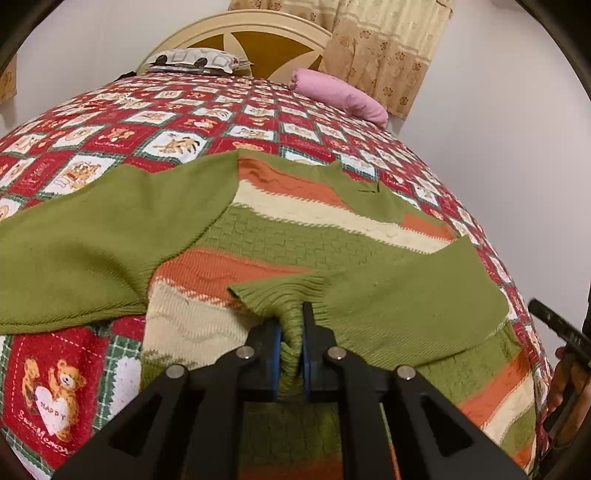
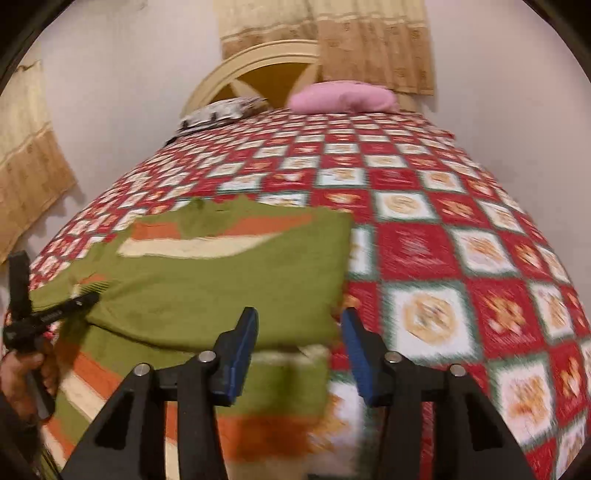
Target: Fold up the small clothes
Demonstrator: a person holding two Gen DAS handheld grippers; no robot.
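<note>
Nearest me, my left gripper (image 1: 291, 347) pinches the sweater's (image 1: 280, 229) ribbed cuff; my right gripper's (image 2: 299, 350) fingers stand apart, empty, over its edge. The sweater lies on the bed's teddy-bear quilt (image 2: 443, 236). Beyond: pink pillow (image 2: 340, 96), headboard (image 1: 258, 29), curtains (image 2: 373, 40).

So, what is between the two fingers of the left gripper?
A bunched green ribbed cuff of the striped sweater is pinched between the fingers of the left gripper; the left wrist view shows it.
</note>
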